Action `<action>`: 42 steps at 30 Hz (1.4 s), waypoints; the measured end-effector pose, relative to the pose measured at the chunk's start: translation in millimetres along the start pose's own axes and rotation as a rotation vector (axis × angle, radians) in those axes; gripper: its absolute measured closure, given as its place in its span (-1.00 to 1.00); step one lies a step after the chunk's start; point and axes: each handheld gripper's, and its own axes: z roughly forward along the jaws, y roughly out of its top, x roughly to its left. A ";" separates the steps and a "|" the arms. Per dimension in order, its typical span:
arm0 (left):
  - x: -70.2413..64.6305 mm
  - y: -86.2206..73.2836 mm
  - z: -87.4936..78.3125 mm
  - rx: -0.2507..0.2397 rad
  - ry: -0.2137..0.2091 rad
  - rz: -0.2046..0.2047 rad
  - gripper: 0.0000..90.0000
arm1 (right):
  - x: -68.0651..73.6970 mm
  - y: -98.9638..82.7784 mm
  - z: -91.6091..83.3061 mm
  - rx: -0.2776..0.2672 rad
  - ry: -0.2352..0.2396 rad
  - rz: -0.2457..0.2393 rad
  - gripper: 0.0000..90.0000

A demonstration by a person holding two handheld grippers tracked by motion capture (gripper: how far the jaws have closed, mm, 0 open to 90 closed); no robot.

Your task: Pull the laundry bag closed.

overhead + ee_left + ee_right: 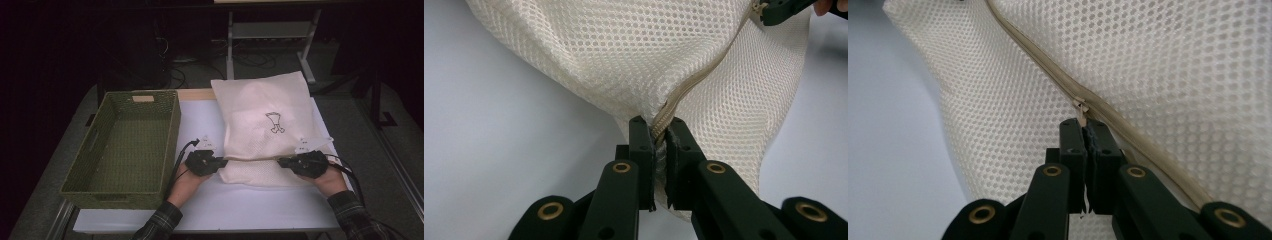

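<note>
**A:** Nearest the person, what do the two grippers hold?

**B:** The left gripper has its fingers pressed together on the zipper end at the near left corner of the mesh laundry bag. The right gripper has its fingers closed on the small zipper pull. In the high view the left gripper and right gripper sit at either end of the bag's near edge.

**A:** How far along is the work?

**B:** Judged from the gripper views, the zipper reads as shut between the two grips, though the stretch behind the pull is not clear enough to settle. Both ends are pinned, so a zip stroke looks set up or just finished. The bag lies on the bench, its far end overhanging the back edge; the green woven basket beside it holds nothing, so any putting away is not yet done.

**A:** And the room to move?

**B:** Bare bench lies in front of the hands and between bag and basket. The basket's right wall stands near the left gripper's cable, limiting leftward travel. The bench's right edge runs just beside the right hand. Beyond the bag's far end the floor is dark, with a stand's legs.
</note>
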 end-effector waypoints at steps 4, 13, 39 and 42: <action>0.2 -0.1 0.2 0.001 0.000 0.001 0.86 | -1.4 -2.8 -2.5 -0.002 -0.004 0.010 0.93; 0.5 -0.2 0.1 0.003 -0.001 0.002 0.86 | -6.0 -8.3 -10.0 -0.009 -0.021 0.029 0.93; 1.2 -0.8 -0.4 0.000 0.000 -0.003 0.86 | -18.6 -25.8 -30.1 -0.021 -0.077 0.086 0.93; 0.8 -0.7 -0.4 0.000 0.002 -0.004 0.86 | -20.7 -29.2 -34.6 -0.027 -0.085 0.098 0.93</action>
